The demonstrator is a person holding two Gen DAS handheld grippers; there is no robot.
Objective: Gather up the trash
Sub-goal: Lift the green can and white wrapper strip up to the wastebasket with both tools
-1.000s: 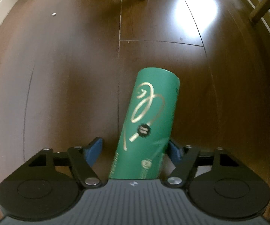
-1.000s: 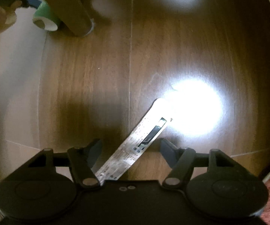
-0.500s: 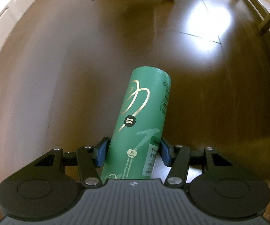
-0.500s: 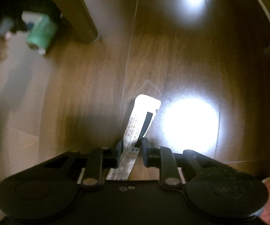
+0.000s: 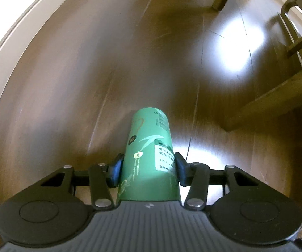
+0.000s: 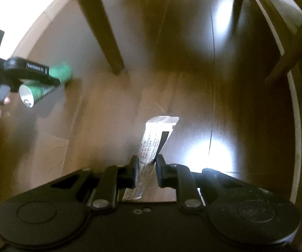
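Note:
A green can point(image 5: 149, 157) with gold and white print sits between the blue pads of my left gripper point(image 5: 149, 168), which is shut on it and holds it above the wooden floor point(image 5: 88, 73). The same can point(image 6: 43, 84) and the left gripper point(image 6: 35, 71) show at the left of the right wrist view, lifted off the floor. My right gripper point(image 6: 146, 170) is shut on a long silvery printed wrapper point(image 6: 154, 140) that sticks forward and up from the fingers, off the floor.
Wooden furniture legs point(image 6: 100, 27) stand ahead of the right gripper, with a chair frame point(image 6: 287, 42) at the right. A pale baseboard point(image 5: 14, 42) curves along the left. A wooden crossbar point(image 5: 272, 100) and chair frame point(image 5: 298, 21) stand at the right of the left wrist view.
Both grippers closed: the left on the green can, the right on the wrapper. Both then lifted their items off the floor, and the views tilted up toward the furniture legs.

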